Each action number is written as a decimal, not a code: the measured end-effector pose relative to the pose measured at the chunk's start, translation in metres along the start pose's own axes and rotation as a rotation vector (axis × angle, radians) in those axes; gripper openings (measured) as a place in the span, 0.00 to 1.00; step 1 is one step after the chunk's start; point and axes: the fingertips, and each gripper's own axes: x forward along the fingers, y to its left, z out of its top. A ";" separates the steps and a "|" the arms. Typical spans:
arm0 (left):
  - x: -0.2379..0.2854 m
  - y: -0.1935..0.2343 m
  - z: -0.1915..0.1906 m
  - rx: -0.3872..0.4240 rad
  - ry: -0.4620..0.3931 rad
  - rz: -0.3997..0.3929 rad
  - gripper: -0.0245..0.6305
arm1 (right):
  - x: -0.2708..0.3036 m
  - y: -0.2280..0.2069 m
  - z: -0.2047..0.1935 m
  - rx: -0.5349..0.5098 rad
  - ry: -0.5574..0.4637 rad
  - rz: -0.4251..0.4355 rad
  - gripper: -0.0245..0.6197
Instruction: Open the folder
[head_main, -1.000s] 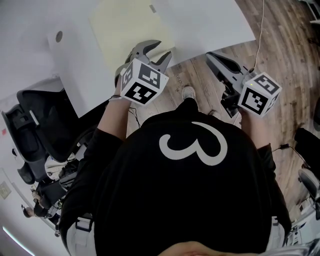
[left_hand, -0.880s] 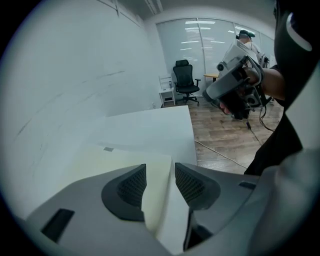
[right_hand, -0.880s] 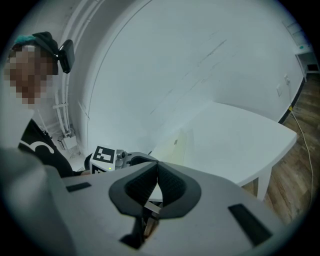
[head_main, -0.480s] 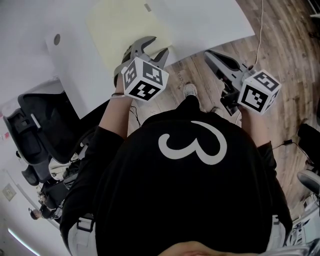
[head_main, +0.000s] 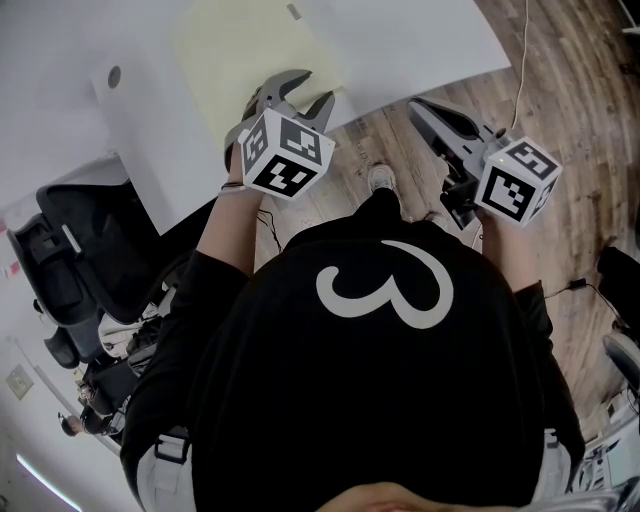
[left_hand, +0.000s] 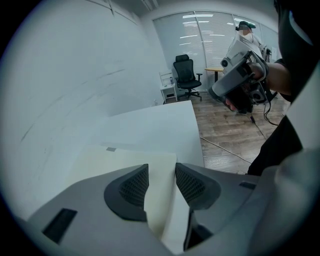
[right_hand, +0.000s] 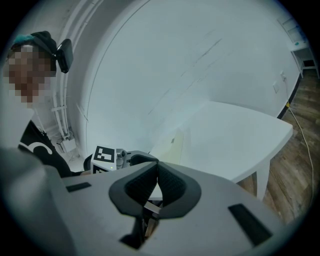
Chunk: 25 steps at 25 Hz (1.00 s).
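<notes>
Black office chair (head_main: 75, 250) fills the left edge of the head view, just beside the white table (head_main: 420, 40). On that table lies the pale yellow folder (head_main: 250, 55), flat, with its near edge close to the table's near edge and a small grey tab (head_main: 293, 12) at its far side. Next comes the left gripper (head_main: 312, 88), tipped down over the folder's near right corner, its marker cube (head_main: 285, 155) turned towards the person. In the left gripper view, the left gripper (left_hand: 161, 167) has its two ribbed pads (left_hand: 127, 185) apart and closing. The folder (left_hand: 125, 160) shows in the gap between them, its corner edge running down through it, but neither pad presses on it, so nothing is clamped. The table (left_hand: 160, 130) stretches away behind. In the middle of the head view, the person's black shirt (head_main: 380, 400) covers most of the lower frame, and one shoe (head_main: 377, 182) shows on the wooden floor (head_main: 560, 90) just past the table edge. Further right, the right gripper (head_main: 415, 103) hangs off the table, over the floor and well apart from the folder. A thin cable (head_main: 520, 60) trails across the boards beyond it. In the right gripper view, the right gripper (right_hand: 156, 165) has its jaws together, pad tips meeting with nothing held between them. Past them the table (right_hand: 235, 140) carries the folder (right_hand: 175, 142) as a narrow pale strip.
</notes>
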 end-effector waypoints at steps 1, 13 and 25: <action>0.000 0.000 0.000 0.001 0.001 -0.002 0.31 | 0.000 0.000 0.000 0.001 -0.001 0.000 0.08; -0.007 -0.008 0.008 0.036 0.002 -0.011 0.18 | -0.001 0.002 0.002 -0.007 -0.006 0.007 0.07; -0.016 -0.009 0.008 0.078 0.023 0.009 0.12 | 0.030 0.010 0.010 -0.058 0.039 0.050 0.08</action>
